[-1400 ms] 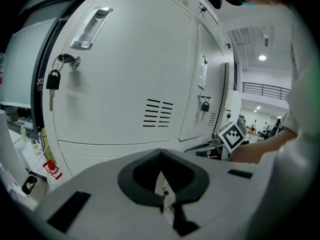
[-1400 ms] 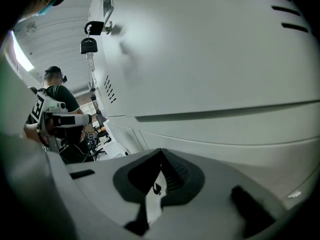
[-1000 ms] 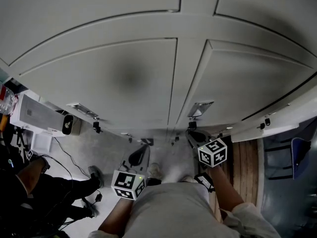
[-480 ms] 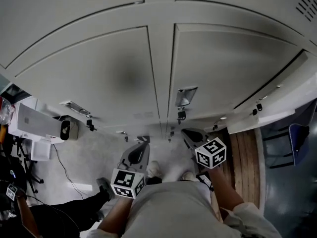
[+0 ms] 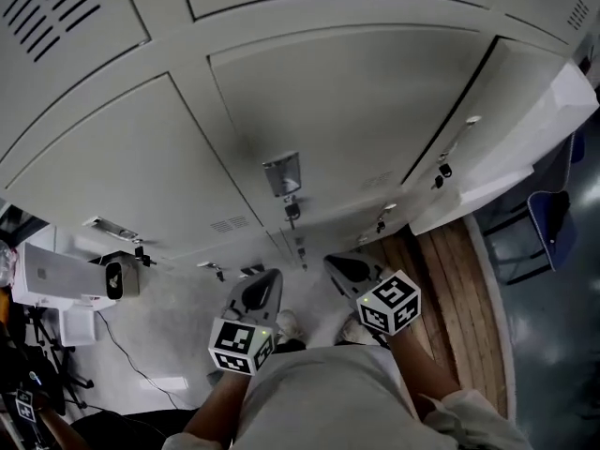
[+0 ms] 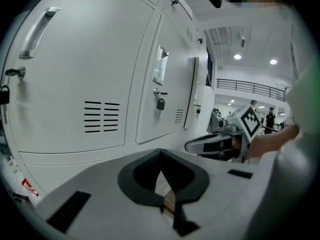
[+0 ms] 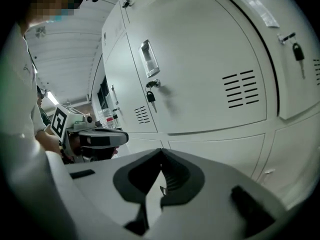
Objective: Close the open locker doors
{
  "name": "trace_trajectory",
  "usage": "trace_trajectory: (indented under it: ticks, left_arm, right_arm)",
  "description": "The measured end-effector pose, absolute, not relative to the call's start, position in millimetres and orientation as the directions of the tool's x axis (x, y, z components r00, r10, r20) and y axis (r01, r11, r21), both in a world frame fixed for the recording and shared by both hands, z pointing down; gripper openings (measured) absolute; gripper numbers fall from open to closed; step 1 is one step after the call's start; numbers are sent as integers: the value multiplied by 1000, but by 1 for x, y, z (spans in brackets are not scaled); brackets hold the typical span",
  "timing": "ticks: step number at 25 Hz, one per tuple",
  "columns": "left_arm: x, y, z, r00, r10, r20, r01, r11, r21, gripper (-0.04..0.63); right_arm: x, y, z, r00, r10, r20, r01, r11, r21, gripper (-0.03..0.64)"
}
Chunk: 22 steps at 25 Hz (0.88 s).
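Observation:
A wall of pale grey lockers fills the head view. One door (image 5: 511, 143) at the right stands ajar, swung out from the row. The middle door (image 5: 356, 129) is closed, with a recessed handle (image 5: 283, 172) and a padlock (image 5: 292, 211) below it. My left gripper (image 5: 266, 282) and right gripper (image 5: 336, 265) hang low in front of my body, side by side, both shut with nothing in them and apart from any door. In the left gripper view the ajar door's edge (image 6: 192, 96) lies past the padlock (image 6: 160, 104). The right gripper view shows the same handle (image 7: 148, 58).
A white box (image 5: 52, 275) and a small camera unit (image 5: 122, 277) sit at the lower left, with cables (image 5: 141, 373) on the floor. A strip of wooden flooring (image 5: 455, 289) and a blue chair (image 5: 553, 218) lie beyond the ajar door at the right.
The view has swung to the right along the lockers, and the ajar door now stands larger at the upper right. Both grippers stay low and shut, the right one shifted slightly left.

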<state>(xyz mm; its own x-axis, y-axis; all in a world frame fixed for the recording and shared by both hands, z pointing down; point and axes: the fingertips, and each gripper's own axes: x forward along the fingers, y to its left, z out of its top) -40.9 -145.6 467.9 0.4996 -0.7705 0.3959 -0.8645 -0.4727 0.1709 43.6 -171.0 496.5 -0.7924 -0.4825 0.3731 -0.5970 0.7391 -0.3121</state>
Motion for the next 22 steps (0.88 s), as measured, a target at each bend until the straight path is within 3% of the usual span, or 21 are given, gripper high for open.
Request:
trace_trajectory:
  ticks: [22]
  left_arm:
    - [61,-142,450,659,-664,354,-742,-651,161,14]
  right_arm:
    - [110,-119,475,-711,-607,354,-702,640,-312,28]
